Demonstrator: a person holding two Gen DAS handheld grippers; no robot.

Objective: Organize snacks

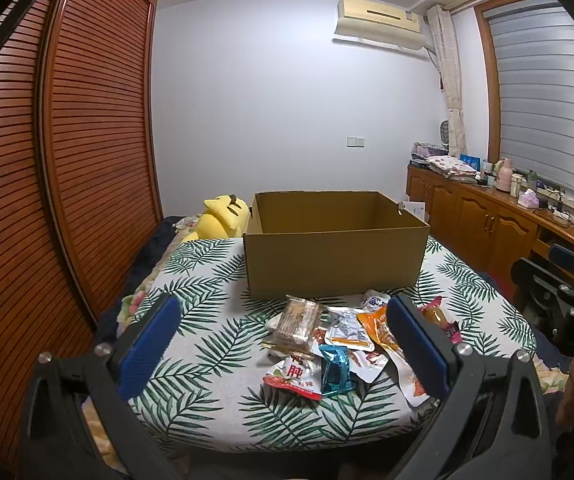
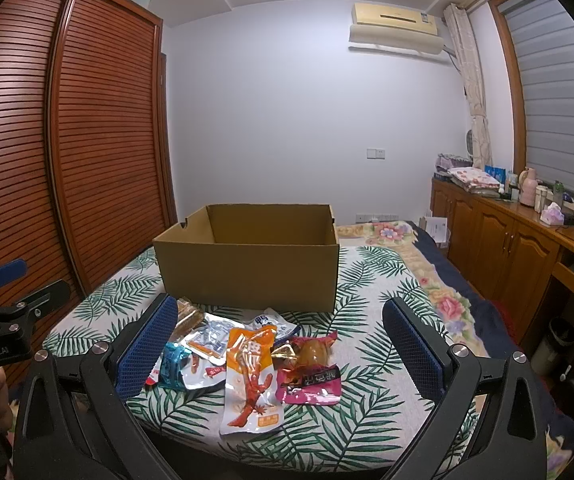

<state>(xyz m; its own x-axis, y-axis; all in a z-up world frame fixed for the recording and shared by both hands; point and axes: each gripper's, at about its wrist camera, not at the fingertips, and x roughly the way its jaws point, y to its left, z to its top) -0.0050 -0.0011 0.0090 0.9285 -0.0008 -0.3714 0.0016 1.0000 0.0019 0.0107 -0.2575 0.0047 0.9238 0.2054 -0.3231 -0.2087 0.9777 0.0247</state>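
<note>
- Left wrist view: the left gripper (image 1: 283, 344) is spread wide and holds nothing. It hovers over a palm-leaf-print cloth surface (image 1: 207, 344). A pile of mixed foil snack packets (image 1: 335, 344) lies on the cloth, just in front of an open brown cardboard box (image 1: 335, 256). A slatted wooden wardrobe (image 1: 87, 140) stands left.
- Right wrist view: the right gripper (image 2: 281, 344) is likewise released and empty. A wooden cabinet run (image 2: 499, 240) lines the right wall under a cream wall air conditioner (image 2: 395, 20).

Brown open-top cardboard box (image 1: 335, 256) floor hidden by its front wall, overlapping snack packets (image 2: 247, 364) cover each other, small print unreadable, yellow plush toy (image 1: 223, 216) partly behind box.
</note>
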